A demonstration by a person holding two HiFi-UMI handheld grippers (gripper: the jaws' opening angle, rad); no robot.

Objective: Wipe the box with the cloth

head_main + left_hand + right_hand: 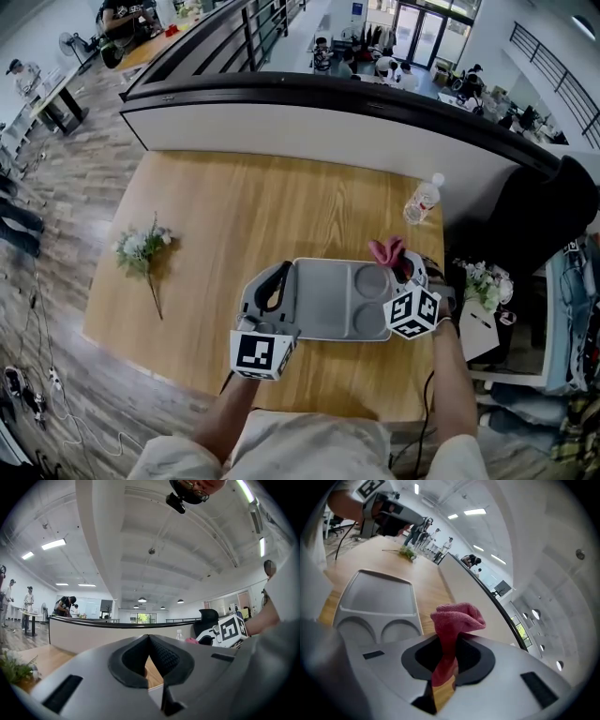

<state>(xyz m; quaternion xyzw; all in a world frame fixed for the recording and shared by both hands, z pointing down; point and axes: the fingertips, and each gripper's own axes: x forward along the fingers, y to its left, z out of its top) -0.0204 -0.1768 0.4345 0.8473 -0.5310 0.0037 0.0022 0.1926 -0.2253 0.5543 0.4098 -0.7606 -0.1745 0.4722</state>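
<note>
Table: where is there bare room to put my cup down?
Bare wood lies between the flower sprig and the gray box, and along the far edge left of the water bottle. Crowded at the box's right end, where the right tool grips the pink cloth.

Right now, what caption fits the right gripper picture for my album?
The right gripper pinches a pink cloth near a gray tray on a wooden table.

place: open-plan office | cues: desks, office chair, railing, ceiling lights
</note>
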